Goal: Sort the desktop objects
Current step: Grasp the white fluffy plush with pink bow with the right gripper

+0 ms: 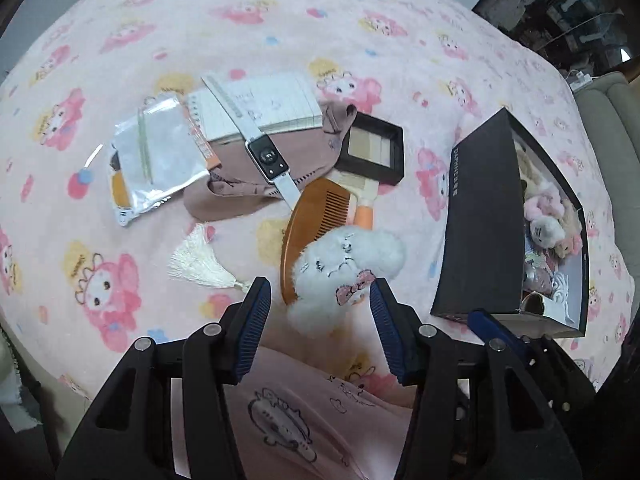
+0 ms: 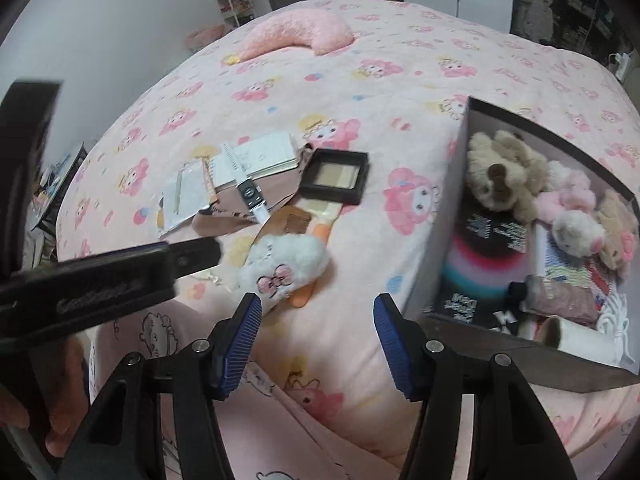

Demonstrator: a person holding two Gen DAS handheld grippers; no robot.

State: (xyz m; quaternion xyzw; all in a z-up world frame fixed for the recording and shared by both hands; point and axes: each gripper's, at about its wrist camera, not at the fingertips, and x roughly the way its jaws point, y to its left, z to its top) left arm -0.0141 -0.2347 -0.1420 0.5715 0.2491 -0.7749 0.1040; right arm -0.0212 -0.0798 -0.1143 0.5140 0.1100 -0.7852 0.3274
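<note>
A white fluffy plush with a pink bow (image 1: 344,272) lies on the pink blanket over a wooden comb (image 1: 312,216). My left gripper (image 1: 320,292) is open, its fingers on either side of the plush, just short of it. The plush shows in the right wrist view too (image 2: 286,264). My right gripper (image 2: 316,308) is open and empty, hovering beside the plush and left of a dark box (image 2: 452,200) that holds several plush toys. A white smartwatch (image 1: 266,156), notebook (image 1: 272,104), silver pouch (image 1: 156,152) and black makeup compact (image 1: 374,146) lie behind.
A brown cloth (image 1: 240,184) lies under the watch and a white tassel (image 1: 200,260) lies to its left. A pink pillow (image 2: 300,32) sits at the far end of the bed. The dark box (image 1: 484,220) stands on the right.
</note>
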